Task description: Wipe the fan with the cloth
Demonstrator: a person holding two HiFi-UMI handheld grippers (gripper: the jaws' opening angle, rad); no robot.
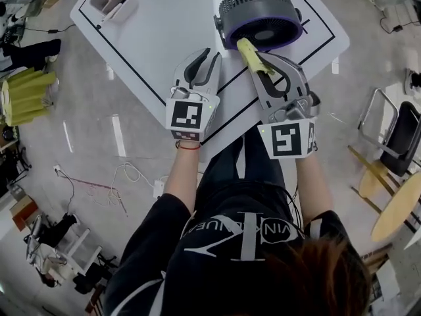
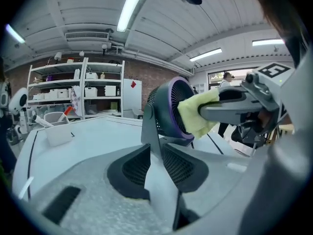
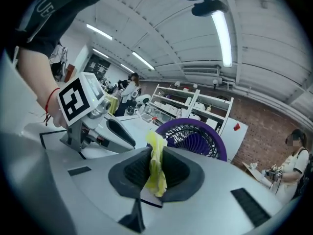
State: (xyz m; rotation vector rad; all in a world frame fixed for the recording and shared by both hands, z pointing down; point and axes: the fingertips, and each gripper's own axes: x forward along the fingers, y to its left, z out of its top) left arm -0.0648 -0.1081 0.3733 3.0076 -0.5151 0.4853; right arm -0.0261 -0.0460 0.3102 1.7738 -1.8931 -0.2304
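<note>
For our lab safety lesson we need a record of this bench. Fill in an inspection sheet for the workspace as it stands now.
Surface: white table marked with black lines.
Job's things: fan stands on the table's far side; yellow cloth touches its purple front ring.
Clutter: white bin at the far left corner, with a red-handled item inside.
Grippers: right tool shut on the cloth; left tool open, nothing between its jaws, near the fan.
Cables: loose cables on the floor left of the table.
Surroundings: shelves behind the table; chair at right.
</note>
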